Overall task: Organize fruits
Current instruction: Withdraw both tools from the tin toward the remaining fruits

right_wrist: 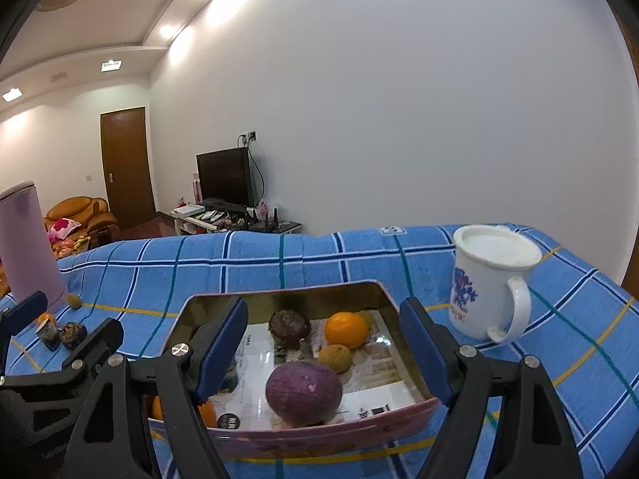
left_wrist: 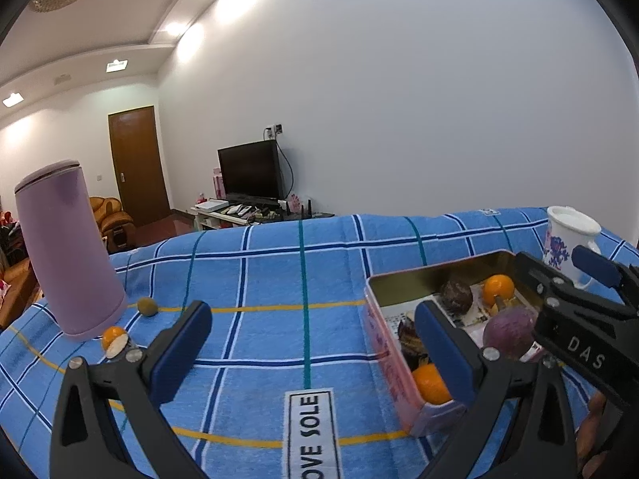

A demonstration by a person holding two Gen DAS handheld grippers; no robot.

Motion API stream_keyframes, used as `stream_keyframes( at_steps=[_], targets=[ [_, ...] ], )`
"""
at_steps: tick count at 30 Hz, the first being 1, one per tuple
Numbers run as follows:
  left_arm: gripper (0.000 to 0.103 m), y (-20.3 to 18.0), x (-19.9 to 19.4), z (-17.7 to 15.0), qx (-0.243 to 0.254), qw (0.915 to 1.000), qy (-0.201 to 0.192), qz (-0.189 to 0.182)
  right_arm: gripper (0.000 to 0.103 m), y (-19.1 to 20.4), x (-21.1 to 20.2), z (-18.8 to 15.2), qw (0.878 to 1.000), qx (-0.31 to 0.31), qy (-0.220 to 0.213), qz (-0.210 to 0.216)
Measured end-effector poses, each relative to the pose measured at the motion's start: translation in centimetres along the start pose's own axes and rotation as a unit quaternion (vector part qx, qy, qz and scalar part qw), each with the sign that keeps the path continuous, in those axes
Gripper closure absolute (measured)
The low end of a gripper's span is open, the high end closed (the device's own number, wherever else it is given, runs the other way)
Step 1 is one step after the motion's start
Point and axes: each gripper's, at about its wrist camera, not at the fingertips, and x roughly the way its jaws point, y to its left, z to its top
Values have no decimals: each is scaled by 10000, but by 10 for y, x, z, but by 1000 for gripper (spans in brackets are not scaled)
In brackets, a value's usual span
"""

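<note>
Nearest the lens in the right wrist view, the right hand-held gripper [right_wrist: 323, 349] hovers with its blue pads spread wide over a pink tin [right_wrist: 319, 429], gripping nothing. Inside the tin, at lower centre, sit a purple fruit [right_wrist: 303, 393], an orange [right_wrist: 346, 329], a dark brown fruit [right_wrist: 289, 327] and a small yellowish fruit [right_wrist: 335, 357]. In the left wrist view, the left hand-held gripper [left_wrist: 313, 353] also stands open and empty over the blue checked cloth [left_wrist: 259, 279]. At lower left, beside a lilac tumbler [left_wrist: 68, 247], lie a cut orange piece [left_wrist: 114, 339] and a small olive fruit [left_wrist: 147, 305]. A white mug [right_wrist: 493, 279] stands right of the tin.
</note>
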Motion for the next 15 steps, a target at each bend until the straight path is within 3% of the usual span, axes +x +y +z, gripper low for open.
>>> stream_keyframes(
  at_steps=[15],
  targets=[
    [0, 41, 3, -5, -14, 9995, 115, 302, 24, 46, 5, -5, 9994, -104, 258, 202]
  ],
)
